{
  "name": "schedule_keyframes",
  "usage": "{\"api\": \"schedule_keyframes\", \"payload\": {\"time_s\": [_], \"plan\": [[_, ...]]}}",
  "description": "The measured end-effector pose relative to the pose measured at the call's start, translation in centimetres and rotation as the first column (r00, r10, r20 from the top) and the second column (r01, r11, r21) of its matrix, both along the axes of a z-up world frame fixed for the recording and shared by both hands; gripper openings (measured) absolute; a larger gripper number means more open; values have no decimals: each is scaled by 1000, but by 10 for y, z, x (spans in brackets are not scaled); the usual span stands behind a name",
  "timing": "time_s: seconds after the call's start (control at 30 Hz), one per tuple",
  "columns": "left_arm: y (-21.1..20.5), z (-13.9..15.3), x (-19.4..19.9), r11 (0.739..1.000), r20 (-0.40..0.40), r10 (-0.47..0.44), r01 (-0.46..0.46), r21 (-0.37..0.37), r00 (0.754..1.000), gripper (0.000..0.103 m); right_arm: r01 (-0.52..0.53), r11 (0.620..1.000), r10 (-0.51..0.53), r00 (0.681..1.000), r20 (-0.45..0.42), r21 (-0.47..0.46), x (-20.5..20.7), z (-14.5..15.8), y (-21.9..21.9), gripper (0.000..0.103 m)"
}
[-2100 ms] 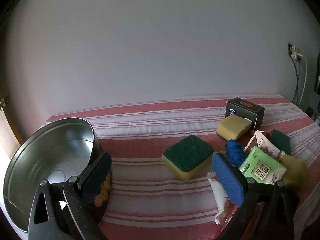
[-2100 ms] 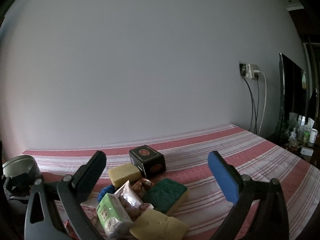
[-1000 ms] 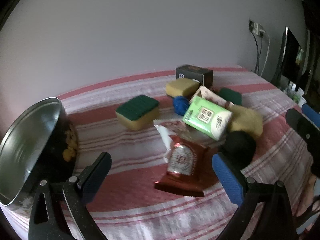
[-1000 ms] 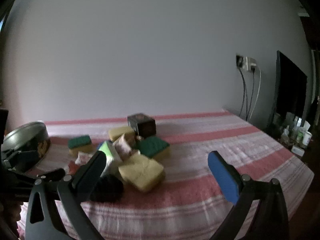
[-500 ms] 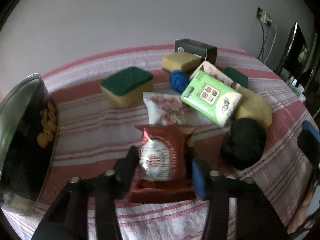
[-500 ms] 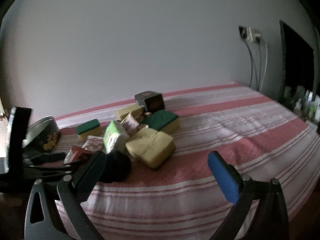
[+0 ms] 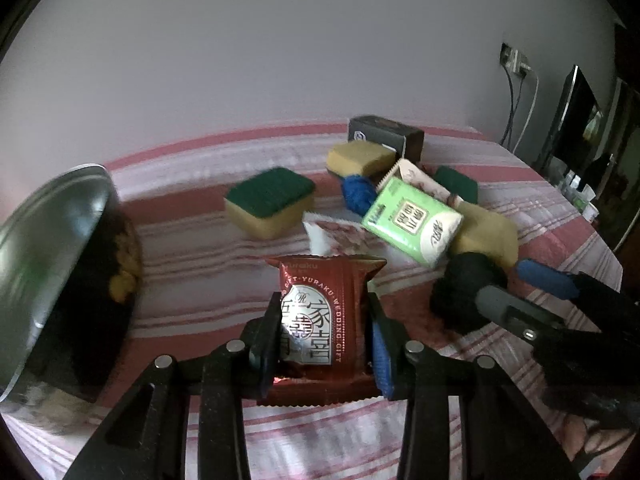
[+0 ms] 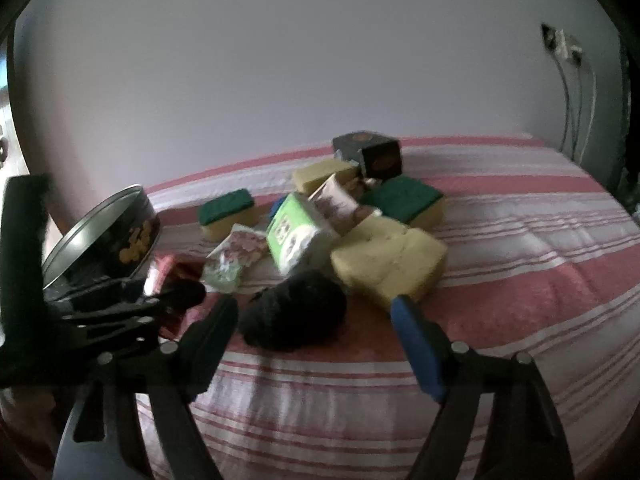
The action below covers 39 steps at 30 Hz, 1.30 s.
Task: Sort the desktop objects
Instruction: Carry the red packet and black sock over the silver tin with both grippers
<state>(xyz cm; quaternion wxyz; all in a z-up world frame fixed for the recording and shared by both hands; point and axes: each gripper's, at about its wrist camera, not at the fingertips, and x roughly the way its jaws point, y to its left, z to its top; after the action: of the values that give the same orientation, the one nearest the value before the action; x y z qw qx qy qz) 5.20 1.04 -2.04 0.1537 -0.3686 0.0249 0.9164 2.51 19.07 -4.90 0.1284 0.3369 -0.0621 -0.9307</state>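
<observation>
My left gripper (image 7: 322,332) is shut on a dark red snack packet (image 7: 320,320) with silver print, low over the striped cloth. A round metal tin (image 7: 60,264) stands tilted at its left. My right gripper (image 8: 316,332) is open, its fingers either side of a black ball of yarn (image 8: 294,316), which also shows in the left wrist view (image 7: 466,292). Behind lie a green tissue pack (image 7: 412,220), a white flowered sachet (image 7: 340,236), green-topped sponges (image 7: 268,200), a yellow sponge (image 8: 388,264) and a blue yarn ball (image 7: 356,194).
A dark box (image 7: 384,134) stands at the back of the pile by the white wall. The red-and-white striped cloth (image 8: 520,248) stretches bare to the right. Cables and a socket (image 8: 564,52) hang on the wall at the right.
My left gripper came down and forward onto the red packet and closed on it. My right gripper moved in toward the pile and now straddles the black yarn ball.
</observation>
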Motion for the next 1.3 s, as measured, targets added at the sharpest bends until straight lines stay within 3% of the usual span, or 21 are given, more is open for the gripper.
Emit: {"api": "schedule_keyframes", "payload": {"time_s": [0.07,0.33,0.4,0.5,0.83,1.3], "plan": [[-7,4,1,1000,-18,9,-9,0,1000,41,-4,1000,3,1000,24,15,-5,-2,-4,73],[-17,4,-2,999,-26,39,-39,0,999,41,-20,1000,20,988,152,0,-32,-19,-15,72],[-19,1,-5,999,-18,50,-50,-2,999,41,-20,999,15,988,154,32,-34,-19,-20,64],[-21,-1,-6,998,-13,65,-65,-7,998,41,-22,998,13,989,146,59,-34,-19,-23,60],[-27,-1,-4,994,-38,102,-104,-39,994,41,-32,999,31,997,73,11,-18,-11,-23,59],[-55,30,20,988,-129,150,-152,-2,980,41,-125,992,125,992,-34,18,5,23,-60,59]]}}
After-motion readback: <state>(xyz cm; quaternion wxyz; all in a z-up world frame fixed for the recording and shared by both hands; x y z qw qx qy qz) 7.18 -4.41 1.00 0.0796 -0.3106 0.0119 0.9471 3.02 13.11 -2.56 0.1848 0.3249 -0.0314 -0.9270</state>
